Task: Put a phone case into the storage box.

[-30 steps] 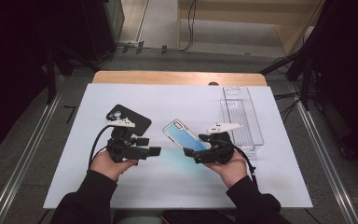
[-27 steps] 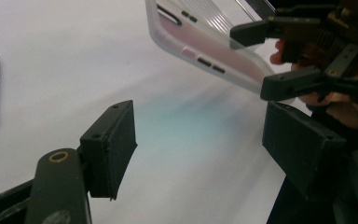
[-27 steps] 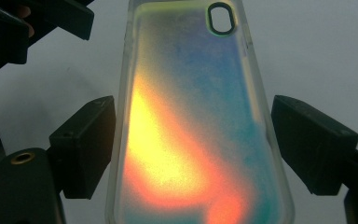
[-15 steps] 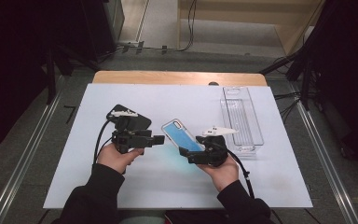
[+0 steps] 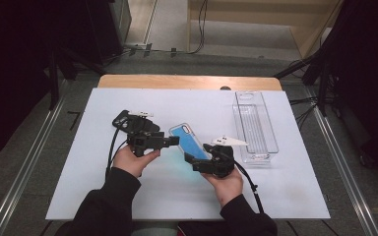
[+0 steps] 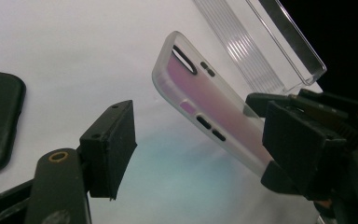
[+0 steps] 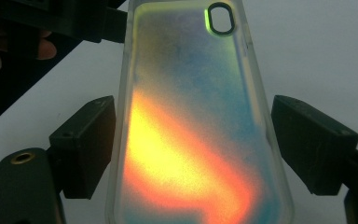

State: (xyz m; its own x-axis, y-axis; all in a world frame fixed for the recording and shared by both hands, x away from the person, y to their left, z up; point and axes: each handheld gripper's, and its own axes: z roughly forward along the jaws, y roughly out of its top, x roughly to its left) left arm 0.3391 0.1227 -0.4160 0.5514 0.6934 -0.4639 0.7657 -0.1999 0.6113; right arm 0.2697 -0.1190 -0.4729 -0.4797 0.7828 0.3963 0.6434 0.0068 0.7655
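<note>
A translucent iridescent phone case (image 5: 189, 140) hangs tilted above the white table, its lower end in my right gripper (image 5: 198, 160), which is shut on it. Along the right gripper's jaws the phone case (image 7: 191, 140) glows orange and blue, pinched by its long edges. My left gripper (image 5: 171, 141) points right at the case's left edge, jaws open. In the left gripper view the phone case (image 6: 205, 107) slants between the spread jaws of the left gripper (image 6: 200, 149), close to the right-hand jaw. A black phone case (image 5: 122, 118) lies behind the left hand.
A clear plastic tray (image 5: 268, 142) stands at the right of the white table top (image 5: 78, 162), just beyond the right hand. Cables trail from both grippers toward the person. Metal rails run along both sides of the table.
The left gripper has swung right and a little away from the person, up to the case. The right hand has sunk slightly toward the person with the case still in its jaws.
</note>
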